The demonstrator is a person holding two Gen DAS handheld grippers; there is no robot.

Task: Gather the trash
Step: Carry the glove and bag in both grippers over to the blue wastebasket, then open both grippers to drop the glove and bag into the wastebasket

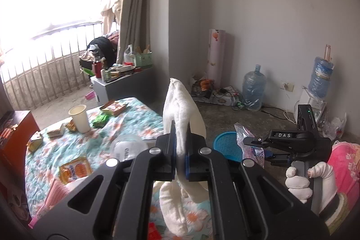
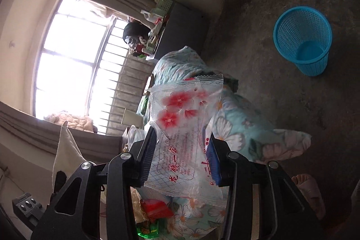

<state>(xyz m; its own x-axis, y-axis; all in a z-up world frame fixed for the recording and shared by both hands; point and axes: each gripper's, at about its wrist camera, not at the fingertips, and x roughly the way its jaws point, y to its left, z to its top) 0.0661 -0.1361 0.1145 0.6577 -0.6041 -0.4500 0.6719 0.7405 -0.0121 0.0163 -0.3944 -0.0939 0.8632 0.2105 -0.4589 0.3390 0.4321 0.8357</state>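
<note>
My left gripper [image 1: 180, 150] is shut on a white cloth-like rag [image 1: 180, 102] that stands up between the jaws, above the floral bed. My right gripper [image 2: 181, 150] is shut on a clear plastic wrapper with red flowers [image 2: 186, 127], held above the bed edge. The right gripper with the wrapper [image 1: 247, 141] also shows in the left wrist view, beside a blue mesh trash basket [image 1: 227, 145]. The basket [image 2: 303, 39] stands empty on the concrete floor. The rag [image 2: 67, 150] shows at the left of the right wrist view.
The floral bed cover [image 1: 135, 118] carries a paper cup [image 1: 79, 118], a green wrapper [image 1: 101, 119], an orange packet [image 1: 74, 169] and other snack boxes. Water jugs [image 1: 254, 89] and cables lie by the wall. A grey cabinet [image 1: 121, 84] stands near the window.
</note>
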